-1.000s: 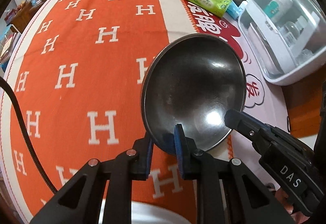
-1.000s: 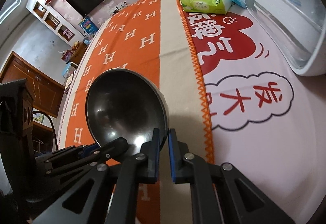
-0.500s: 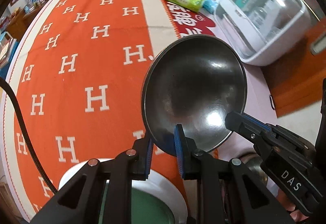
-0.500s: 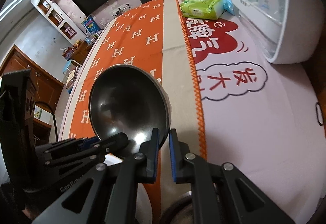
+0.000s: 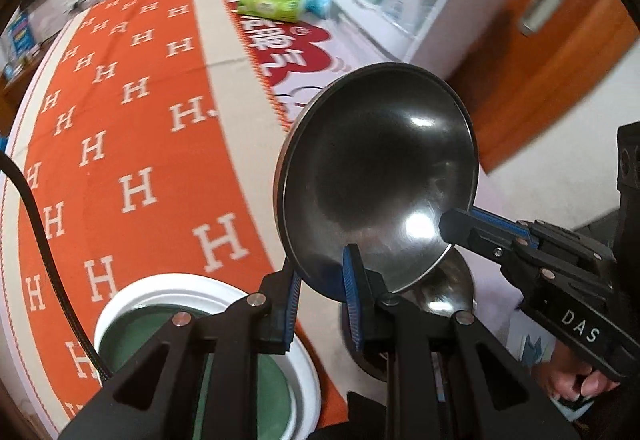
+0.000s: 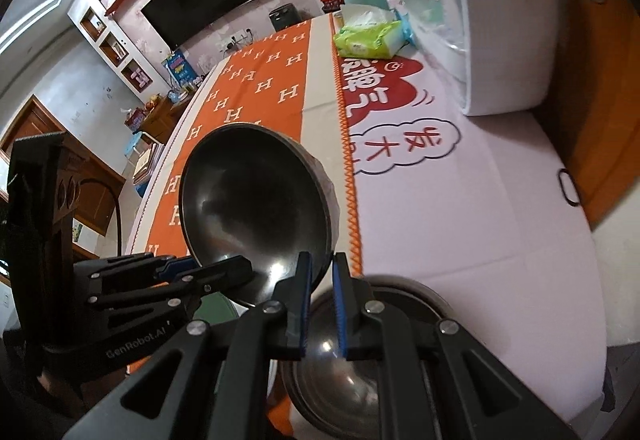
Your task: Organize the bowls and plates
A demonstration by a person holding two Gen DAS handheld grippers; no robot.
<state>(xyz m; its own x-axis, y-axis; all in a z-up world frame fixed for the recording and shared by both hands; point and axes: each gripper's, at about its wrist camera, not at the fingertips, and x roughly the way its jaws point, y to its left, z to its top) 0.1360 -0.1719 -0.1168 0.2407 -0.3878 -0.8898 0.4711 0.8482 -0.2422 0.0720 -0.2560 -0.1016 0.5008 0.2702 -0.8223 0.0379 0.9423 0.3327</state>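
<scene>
Orange H-patterned cloth (image 5: 132, 144) lies behind "DAS"-marked right gripper (image 5: 460, 228).

orange cloth (image 5: 132, 144): white "H" repeated all over | right gripper (image 5: 448, 230), right of cloth: "DAS" on body | left gripper (image 6: 224, 272): "GenRobot.AI" on body | white mat (image 6: 460, 220), right of cloth: red characters, unread

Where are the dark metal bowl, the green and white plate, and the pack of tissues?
dark metal bowl (image 5: 372, 176), left wrist view, inner surface.
green and white plate (image 5: 168, 288), left wrist view, white rim.
pack of tissues (image 6: 370, 38), right wrist view, green wrapper.
</scene>
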